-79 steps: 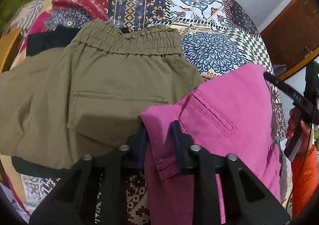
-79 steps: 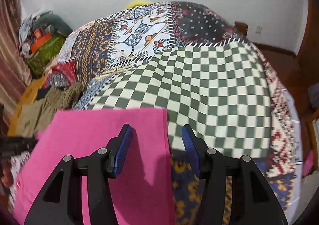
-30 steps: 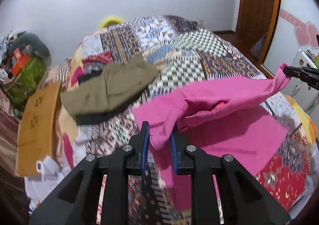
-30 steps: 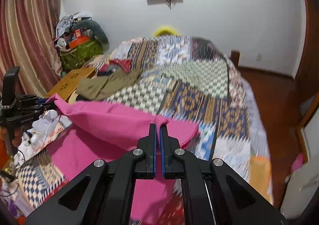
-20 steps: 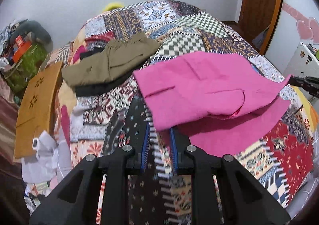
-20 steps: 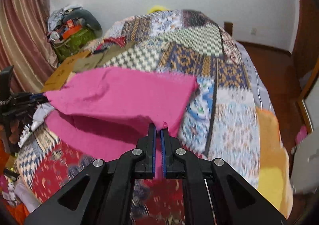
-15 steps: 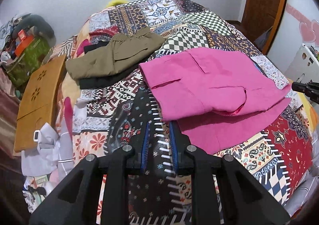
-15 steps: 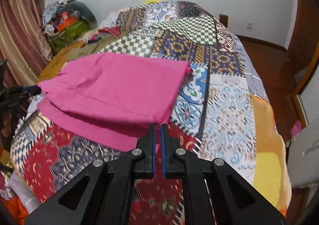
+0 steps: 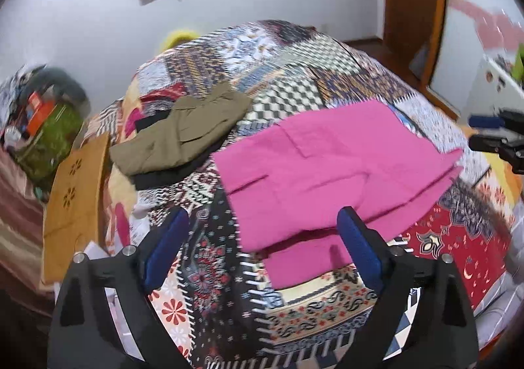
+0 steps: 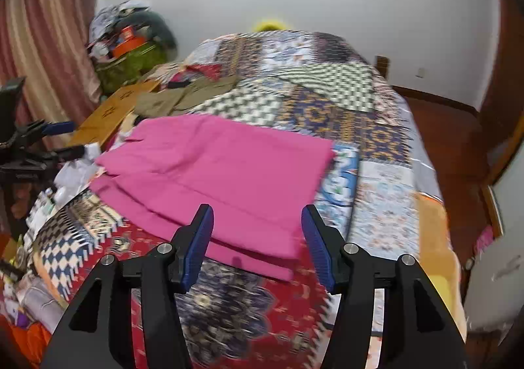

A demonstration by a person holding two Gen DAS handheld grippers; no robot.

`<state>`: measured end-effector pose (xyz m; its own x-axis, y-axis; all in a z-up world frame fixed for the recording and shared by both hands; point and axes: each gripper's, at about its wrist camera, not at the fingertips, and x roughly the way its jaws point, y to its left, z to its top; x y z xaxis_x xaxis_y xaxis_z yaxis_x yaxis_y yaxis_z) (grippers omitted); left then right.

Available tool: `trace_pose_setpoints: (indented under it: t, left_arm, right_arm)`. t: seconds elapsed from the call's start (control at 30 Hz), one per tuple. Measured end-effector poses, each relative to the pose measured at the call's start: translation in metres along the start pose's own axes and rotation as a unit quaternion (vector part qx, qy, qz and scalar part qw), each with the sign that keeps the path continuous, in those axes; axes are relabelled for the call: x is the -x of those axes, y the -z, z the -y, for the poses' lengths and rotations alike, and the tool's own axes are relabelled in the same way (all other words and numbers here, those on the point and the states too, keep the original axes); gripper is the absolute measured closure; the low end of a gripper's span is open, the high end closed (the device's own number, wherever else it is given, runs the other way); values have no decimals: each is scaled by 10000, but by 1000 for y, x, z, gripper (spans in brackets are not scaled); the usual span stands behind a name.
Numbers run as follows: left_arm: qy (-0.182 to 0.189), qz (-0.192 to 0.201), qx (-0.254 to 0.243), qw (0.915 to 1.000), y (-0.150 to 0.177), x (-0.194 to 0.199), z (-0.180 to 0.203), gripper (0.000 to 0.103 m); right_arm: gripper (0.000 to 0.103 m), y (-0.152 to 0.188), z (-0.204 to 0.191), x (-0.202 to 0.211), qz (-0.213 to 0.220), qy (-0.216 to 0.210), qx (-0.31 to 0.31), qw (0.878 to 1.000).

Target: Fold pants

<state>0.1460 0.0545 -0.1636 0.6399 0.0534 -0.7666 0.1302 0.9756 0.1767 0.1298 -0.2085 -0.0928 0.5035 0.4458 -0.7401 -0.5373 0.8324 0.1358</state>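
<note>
The pink pants [image 9: 327, 172] lie folded over on the patchwork quilt [image 9: 294, 84], the top layer set slightly back from the lower one. My left gripper [image 9: 262, 215] hovers at their near left edge, its jaws opening wide, with no cloth pinched. In the right wrist view the pink pants [image 10: 222, 179] spread across the quilt [image 10: 376, 198]. My right gripper [image 10: 257, 210] is over their near right corner, jaws opening, and its pads touch no fabric. Each gripper shows in the other's view: the right gripper [image 9: 491, 136] at the right edge, the left gripper [image 10: 49, 139] at the left.
Folded olive pants [image 9: 183, 136] rest on a black garment [image 9: 163, 177] at the bed's far left. A tan board [image 9: 75, 192] leans beside the bed, with a clutter pile [image 9: 39, 120] behind it. A wooden door [image 9: 412, 9] stands at the far right.
Both grippers carried the pink pants' edge over, laid it down as a fold, then let go. Their jaws went from shut to open, and both drew back from the cloth.
</note>
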Motion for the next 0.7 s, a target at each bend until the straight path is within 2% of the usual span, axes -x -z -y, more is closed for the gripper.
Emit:
trace_pose_setpoints:
  t: [0.13, 0.3, 0.53, 0.63, 0.7]
  left_arm:
    - [-107, -312, -522, 9981, 3, -25, 27, 10]
    - [-47, -568, -715, 9958, 3, -49, 44, 10]
    - [344, -553, -361, 9972, -18, -52, 37, 11]
    - [636, -560, -236, 9961, -22, -49, 35, 11]
    - [700, -556, -268, 9956, -21, -47, 39, 11]
  right_arm:
    - [44, -3, -21, -18, -146, -257, 248, 9993]
    - [44, -1, -44, -40, -384, -490, 550, 9965]
    - [44, 0, -64, -72, -699, -681, 892, 9912]
    - [44, -3, -67, -81, -695, -646, 974, 9907]
    - [45, -6, -65, -84, -615, -680, 936, 9914]
